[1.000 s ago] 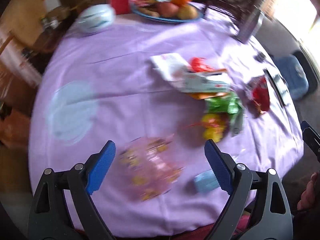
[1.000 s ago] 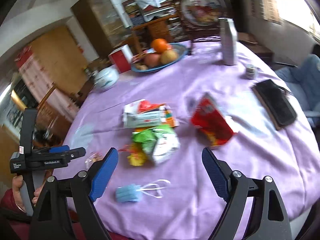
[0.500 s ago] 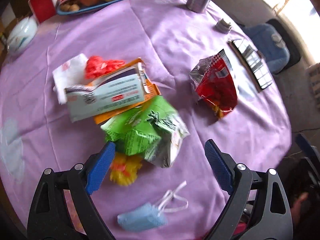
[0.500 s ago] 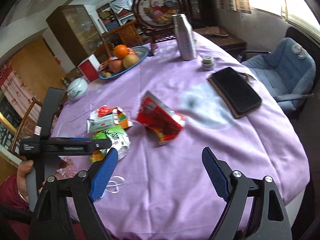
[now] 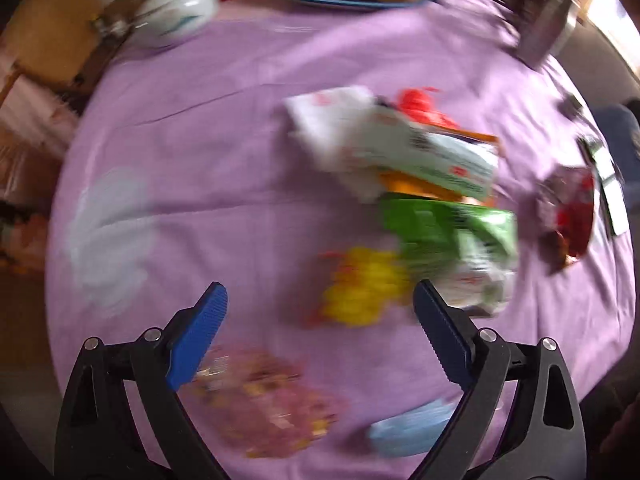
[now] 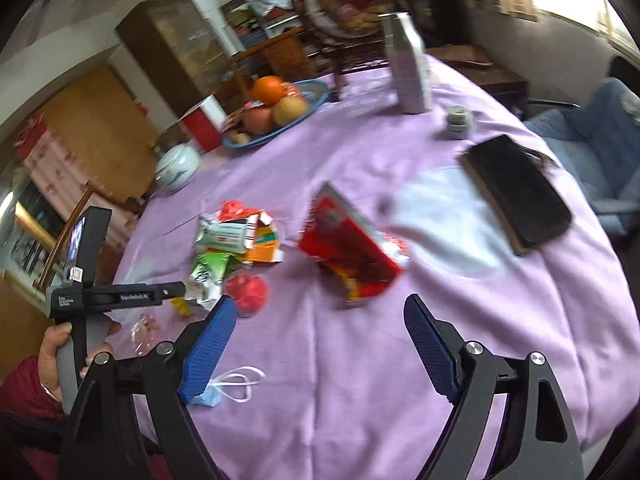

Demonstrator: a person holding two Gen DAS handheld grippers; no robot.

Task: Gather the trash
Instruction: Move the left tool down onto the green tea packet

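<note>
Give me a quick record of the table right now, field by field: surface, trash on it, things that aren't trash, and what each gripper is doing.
surface: round table under a purple cloth
trash pile: white and green wrappers, red snack bag lying apart from the pile, blue face mask near the table edge
not trash: fruit plate, metal bottle, black case
left gripper: open, empty, above the yellow wrapper
right gripper: open, empty, near the snack bag

wrappers (image 6: 236, 240) left of snack bag (image 6: 352, 256), on table (image 6: 500, 300)
</note>
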